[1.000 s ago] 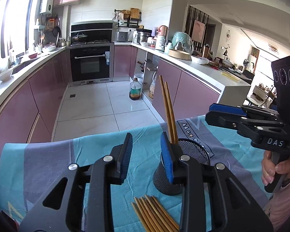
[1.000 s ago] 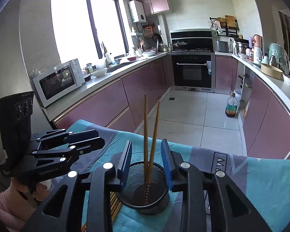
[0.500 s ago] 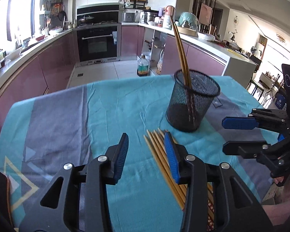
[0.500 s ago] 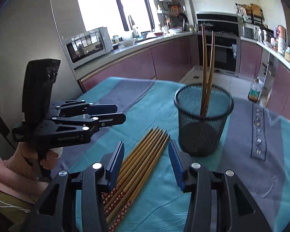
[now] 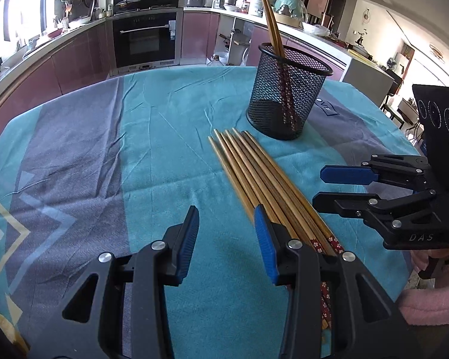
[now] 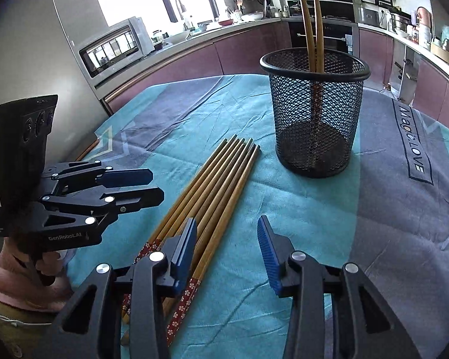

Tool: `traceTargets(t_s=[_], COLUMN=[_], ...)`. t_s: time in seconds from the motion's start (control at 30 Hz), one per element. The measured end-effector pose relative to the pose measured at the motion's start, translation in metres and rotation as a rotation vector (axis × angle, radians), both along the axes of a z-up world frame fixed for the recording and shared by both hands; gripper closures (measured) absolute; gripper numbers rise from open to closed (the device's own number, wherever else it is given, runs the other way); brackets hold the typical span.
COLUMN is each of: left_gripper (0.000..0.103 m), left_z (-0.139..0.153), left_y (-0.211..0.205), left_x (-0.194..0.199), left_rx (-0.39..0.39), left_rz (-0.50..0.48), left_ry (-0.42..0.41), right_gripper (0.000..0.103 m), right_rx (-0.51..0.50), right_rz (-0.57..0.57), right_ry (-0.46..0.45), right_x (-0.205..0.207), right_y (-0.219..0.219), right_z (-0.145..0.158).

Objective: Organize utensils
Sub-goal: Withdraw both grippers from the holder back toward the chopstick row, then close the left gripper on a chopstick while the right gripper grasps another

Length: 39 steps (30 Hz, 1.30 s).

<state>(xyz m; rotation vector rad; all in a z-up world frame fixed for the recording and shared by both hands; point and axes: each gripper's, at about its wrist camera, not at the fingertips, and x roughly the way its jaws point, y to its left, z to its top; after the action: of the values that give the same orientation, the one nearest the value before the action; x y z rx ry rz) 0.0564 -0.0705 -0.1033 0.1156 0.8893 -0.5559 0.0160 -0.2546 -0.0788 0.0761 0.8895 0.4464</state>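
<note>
Left wrist view: the mesh cup (image 5: 287, 95) near the desk's far edge holds two chopsticks (image 5: 271, 18); loose chopsticks (image 5: 263, 179) lie beside it. The left gripper (image 5: 226, 239) fingers stand apart, empty.

Right wrist view: the right gripper (image 6: 227, 245) fingers are closing with nothing between them, above the desk (image 6: 374, 209).

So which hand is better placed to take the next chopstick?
Probably right. The pile's outer chopsticks show between the right tool's closing jaws, not yet pinched. The left tool frames only cloth; the pile runs under its finger.
</note>
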Motion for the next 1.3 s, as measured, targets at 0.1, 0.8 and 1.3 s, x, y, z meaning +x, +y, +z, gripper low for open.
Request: traceTargets(t_s=[0.1,0.8,1.3], left_gripper=[0.065,0.063,0.063], left_z=[-0.005,-0.012,-0.014], left_y=[-0.005,-0.014,-0.013], left_x=[-0.002,0.0,0.006], left_rx=[0.006,0.032,0.08], left_rz=[-0.01,-0.034,-0.016], left_ry=[0.012,0.018,0.007], right_gripper=[0.066,0.072,0.084], right_rx=[-0.01,-0.078,-0.118], right_rz=[-0.008,-0.034,-0.048], right_ry=[0.008,0.018,0.015], right_x=[0.004,-0.001,0.004], right_y=[0.004,0.004,0.003], right_z=[-0.003,-0.008,-0.009])
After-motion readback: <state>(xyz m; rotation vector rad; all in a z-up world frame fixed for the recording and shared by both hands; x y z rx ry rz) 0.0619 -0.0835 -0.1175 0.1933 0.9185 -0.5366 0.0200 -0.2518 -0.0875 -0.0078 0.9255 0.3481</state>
